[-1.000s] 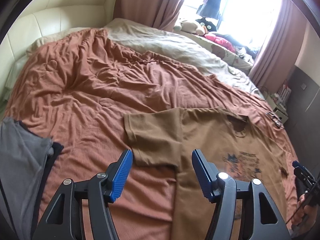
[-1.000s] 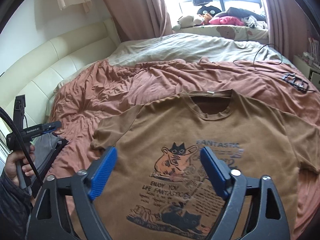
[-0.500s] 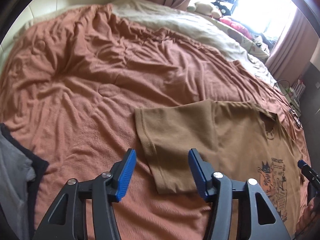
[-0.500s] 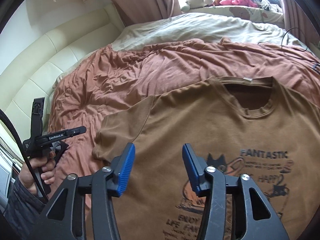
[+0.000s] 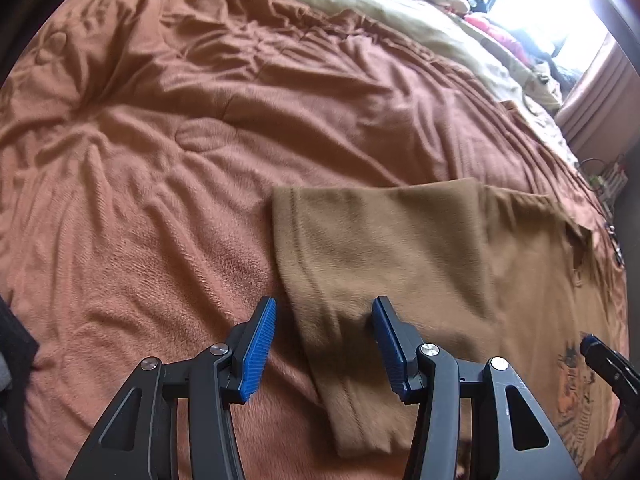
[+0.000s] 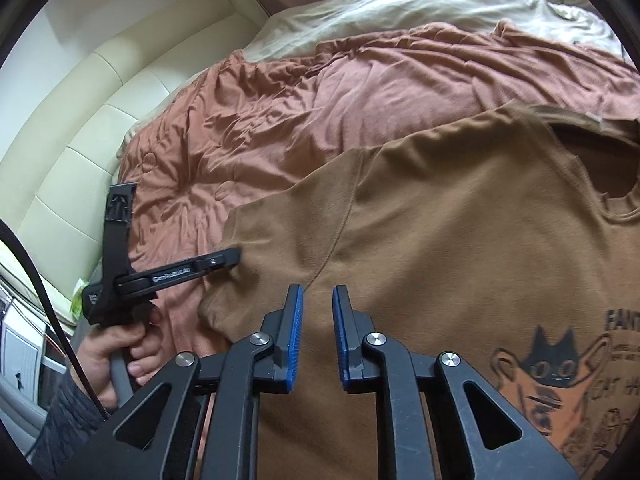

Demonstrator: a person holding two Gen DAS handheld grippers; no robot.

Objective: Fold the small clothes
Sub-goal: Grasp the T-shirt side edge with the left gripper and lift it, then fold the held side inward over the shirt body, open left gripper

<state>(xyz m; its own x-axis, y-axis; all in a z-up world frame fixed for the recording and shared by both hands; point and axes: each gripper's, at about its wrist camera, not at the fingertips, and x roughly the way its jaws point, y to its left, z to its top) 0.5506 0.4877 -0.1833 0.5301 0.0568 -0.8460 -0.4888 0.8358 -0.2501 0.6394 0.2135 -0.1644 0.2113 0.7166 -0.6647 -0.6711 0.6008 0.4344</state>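
Rumpled rust bedspread (image 5: pixel 168 152) carries a flat brown T-shirt (image 6: pixel 460 220) beside a cream headboard (image 6: pixel 80 128).

The brown T-shirt (image 6: pixel 460 240) ran off the right wrist view's right and lower edges, cutting its print's lettering short. In the left wrist view the windowsill clutter (image 5: pixel 500 36) was washed out, perhaps soft toys. The shirt's hem was unseen.
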